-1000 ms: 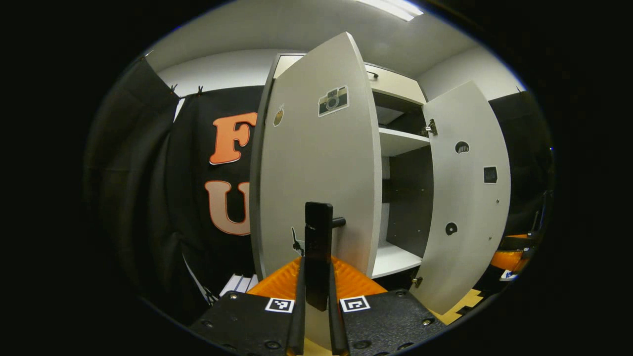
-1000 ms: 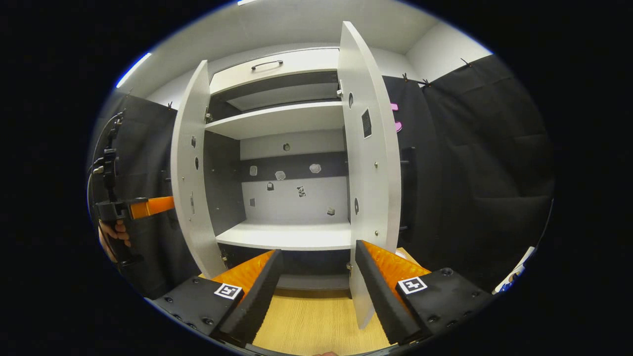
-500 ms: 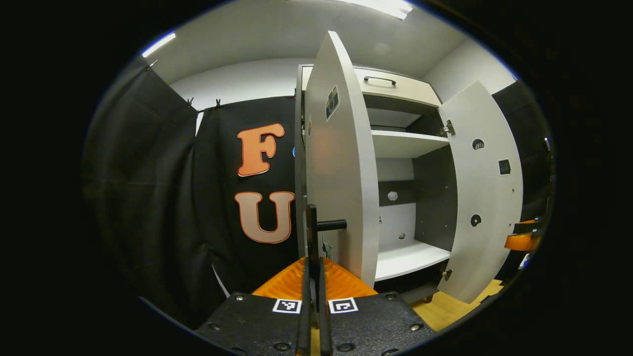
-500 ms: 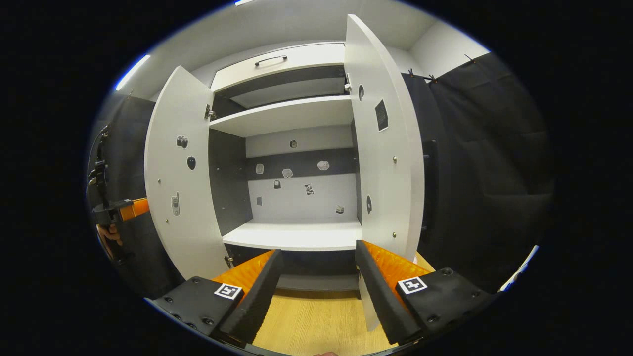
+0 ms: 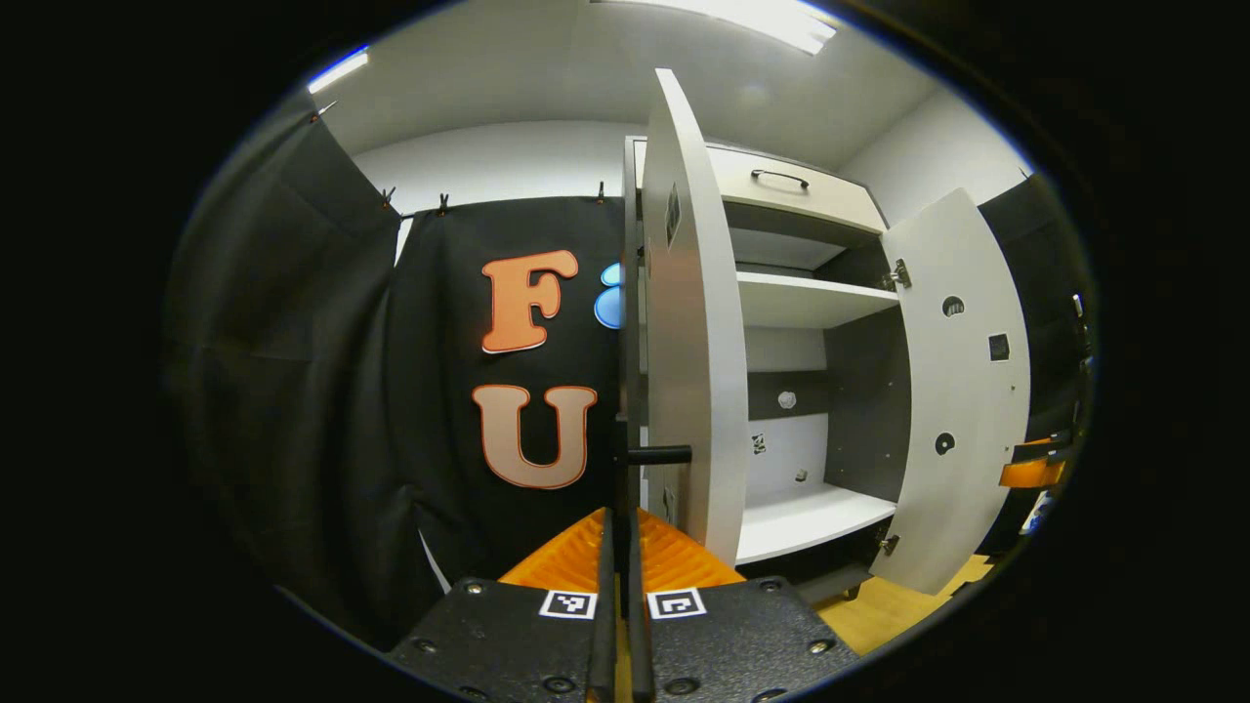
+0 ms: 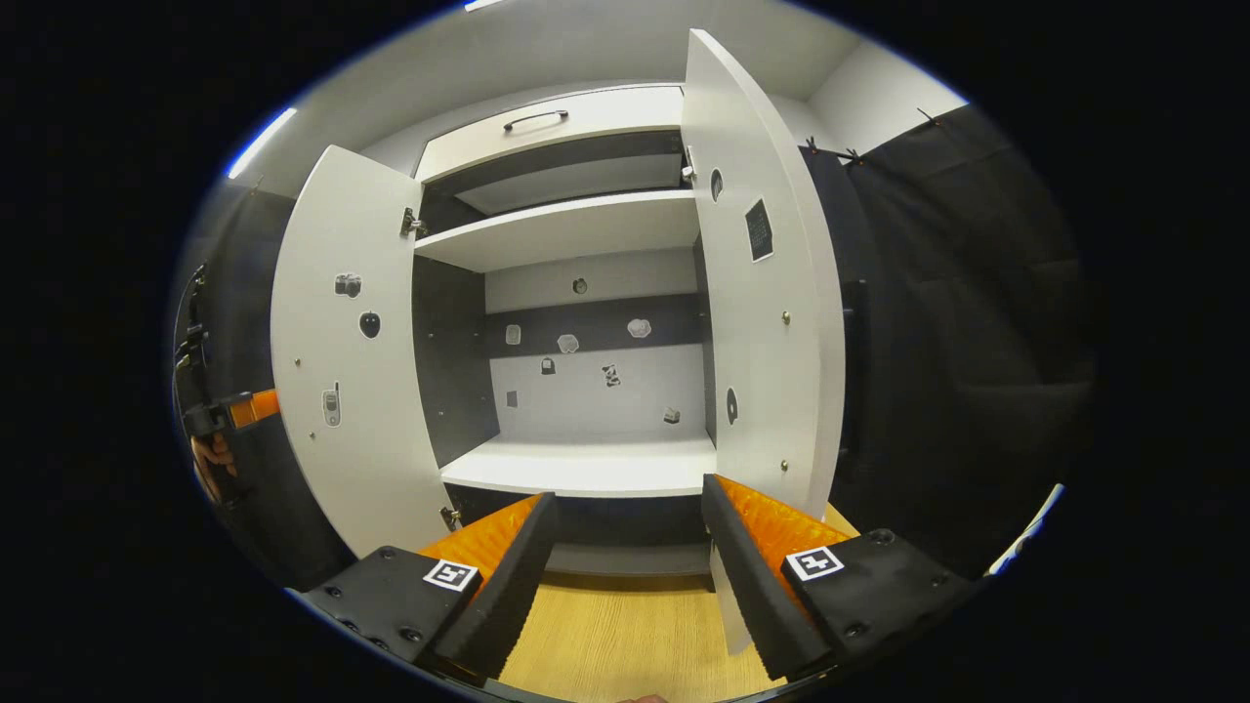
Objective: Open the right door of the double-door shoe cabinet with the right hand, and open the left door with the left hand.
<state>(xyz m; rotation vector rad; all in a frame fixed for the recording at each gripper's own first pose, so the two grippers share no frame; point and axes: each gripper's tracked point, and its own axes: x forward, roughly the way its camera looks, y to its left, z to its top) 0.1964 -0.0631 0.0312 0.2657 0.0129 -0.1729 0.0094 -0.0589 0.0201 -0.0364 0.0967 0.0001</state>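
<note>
The white shoe cabinet (image 6: 576,464) stands with both doors swung out. In the left gripper view the left door (image 5: 688,322) shows nearly edge-on, and its dark bar handle (image 5: 622,459) runs down between my left gripper's (image 5: 620,547) fingers, which are shut on it. The right door (image 5: 962,391) hangs wide open farther off. In the right gripper view my right gripper (image 6: 630,498) is open with nothing between its fingers, facing the cabinet's inside between the left door (image 6: 342,342) and the right door (image 6: 771,293). The left gripper (image 6: 229,410) and a hand (image 6: 207,459) show behind the left door.
A top drawer (image 6: 547,132) with a dark handle sits above the shelves (image 6: 566,229). Small stickers dot the back panel and doors. Black cloth walls (image 5: 322,391) close in on both sides. Pale wooden floor (image 6: 615,635) lies before the cabinet.
The left door has swung further open with my left gripper still shut on its handle. The right gripper has barely moved; the right door looks slightly wider.
</note>
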